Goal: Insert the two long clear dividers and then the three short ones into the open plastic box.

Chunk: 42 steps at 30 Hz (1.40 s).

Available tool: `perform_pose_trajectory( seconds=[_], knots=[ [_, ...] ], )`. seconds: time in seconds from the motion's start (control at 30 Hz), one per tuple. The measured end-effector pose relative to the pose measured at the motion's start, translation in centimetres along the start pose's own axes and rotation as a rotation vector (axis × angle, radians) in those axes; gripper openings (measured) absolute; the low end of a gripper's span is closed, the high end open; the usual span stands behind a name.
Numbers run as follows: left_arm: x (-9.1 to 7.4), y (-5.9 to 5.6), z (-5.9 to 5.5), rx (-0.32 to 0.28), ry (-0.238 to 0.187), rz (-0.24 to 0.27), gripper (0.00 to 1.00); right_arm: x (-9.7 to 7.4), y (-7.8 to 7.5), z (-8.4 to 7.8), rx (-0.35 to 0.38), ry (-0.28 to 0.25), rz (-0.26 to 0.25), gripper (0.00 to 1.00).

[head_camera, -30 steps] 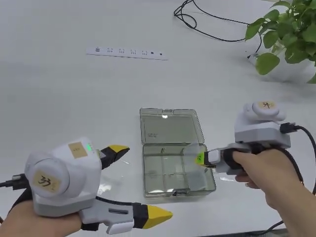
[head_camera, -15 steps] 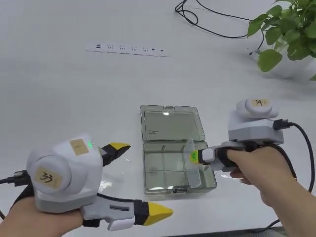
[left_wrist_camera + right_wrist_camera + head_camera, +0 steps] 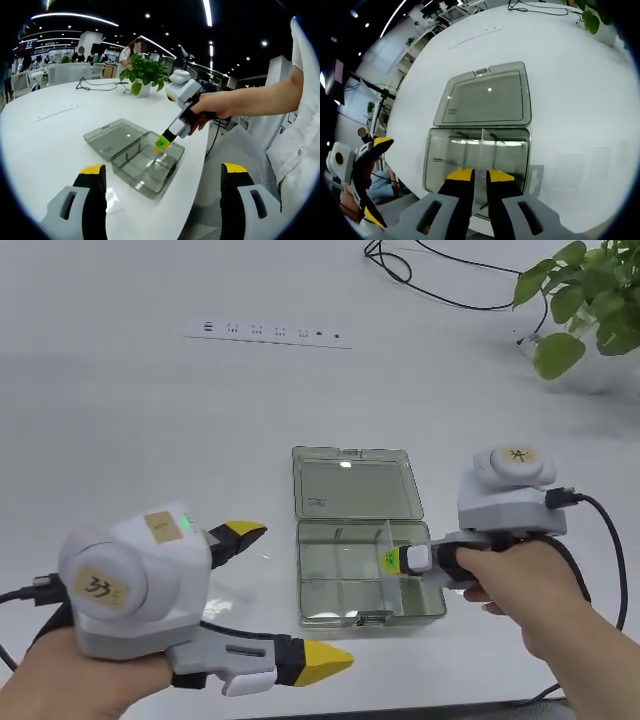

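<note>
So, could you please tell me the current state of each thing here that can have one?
Box: open.
Lid: swung fully back, lying flat on the table.
Left hand-held gripper: open, empty, beside the box.
Right hand-held gripper: shut on the clear divider.
Clear divider: upright, in the right part of the box; whether it is seated, I cannot tell.

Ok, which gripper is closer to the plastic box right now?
Right. The right gripper reaches over the box from its right side, shut on a clear divider inside it. The left gripper hangs open off the left side, apart from it.
</note>
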<state>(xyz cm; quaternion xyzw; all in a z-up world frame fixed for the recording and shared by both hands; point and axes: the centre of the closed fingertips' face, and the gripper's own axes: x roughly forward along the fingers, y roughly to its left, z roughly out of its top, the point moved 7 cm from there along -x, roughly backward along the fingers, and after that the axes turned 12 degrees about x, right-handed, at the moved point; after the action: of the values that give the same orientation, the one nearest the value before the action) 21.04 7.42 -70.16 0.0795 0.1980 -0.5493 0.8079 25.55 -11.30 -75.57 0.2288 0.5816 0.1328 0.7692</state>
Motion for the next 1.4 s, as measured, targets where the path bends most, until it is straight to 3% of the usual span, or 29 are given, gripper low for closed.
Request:
perform_pose_trajectory(
  seconds=[0.37,0.8,1.3,1.4],
  knots=[
    [-0.1,0.1,0.5,-0.004,0.002,0.023,0.96,-0.5,-0.3,0.0,-0.003,-0.022,0.07,0.11],
    [-0.8,-0.2,0.8,-0.008,0.007,0.06,0.96,-3.6,0.7,0.6,-0.032,-0.097,0.185,0.21],
    [-2.7,-0.3,0.5,-0.028,0.037,0.148,0.96,-6.6,0.8,0.9,-0.2,-0.182,0.301,0.36],
    [-2.9,-0.2,0.3,-0.034,0.044,0.166,0.95,-7.4,0.6,0.9,-0.267,-0.194,0.315,0.38]
  ],
)
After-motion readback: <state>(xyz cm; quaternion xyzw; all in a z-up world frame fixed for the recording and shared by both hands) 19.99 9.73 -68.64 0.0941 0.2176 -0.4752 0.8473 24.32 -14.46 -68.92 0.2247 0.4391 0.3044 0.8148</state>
